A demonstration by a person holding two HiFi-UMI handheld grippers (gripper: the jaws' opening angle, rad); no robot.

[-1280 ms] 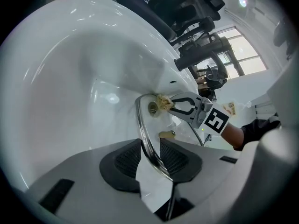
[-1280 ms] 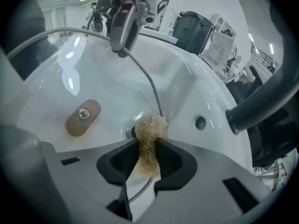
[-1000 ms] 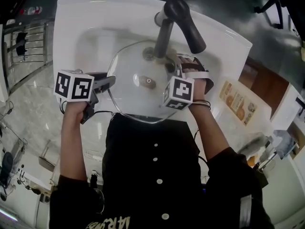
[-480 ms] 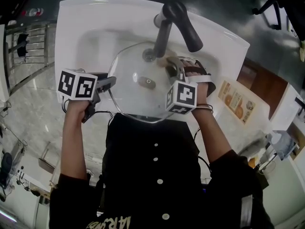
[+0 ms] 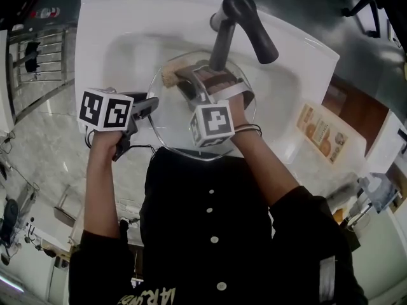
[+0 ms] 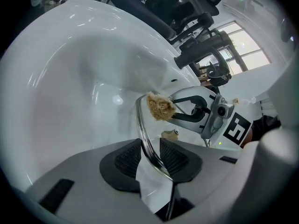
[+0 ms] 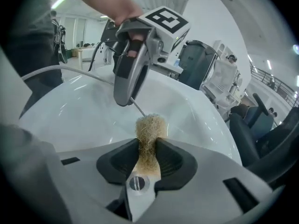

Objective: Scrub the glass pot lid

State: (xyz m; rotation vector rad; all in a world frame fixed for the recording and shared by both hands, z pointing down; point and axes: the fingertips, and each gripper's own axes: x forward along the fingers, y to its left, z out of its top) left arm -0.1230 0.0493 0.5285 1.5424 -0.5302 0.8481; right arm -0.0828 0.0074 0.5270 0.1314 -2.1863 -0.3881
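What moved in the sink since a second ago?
The right gripper, shut on the fuzzy scrubber, swept leftward across the glass lid, from its right side to its far-left part. The left gripper stayed put, clamped on the lid's rim, and the lid stayed over the sink.

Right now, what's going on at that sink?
A person works over a white sink with a gripper in each hand. The left gripper clamps the rim of the glass pot lid, holding it over the basin. The right gripper is shut on a tan fibrous scrubber, whose tip is at the lid's far edge near the faucet.
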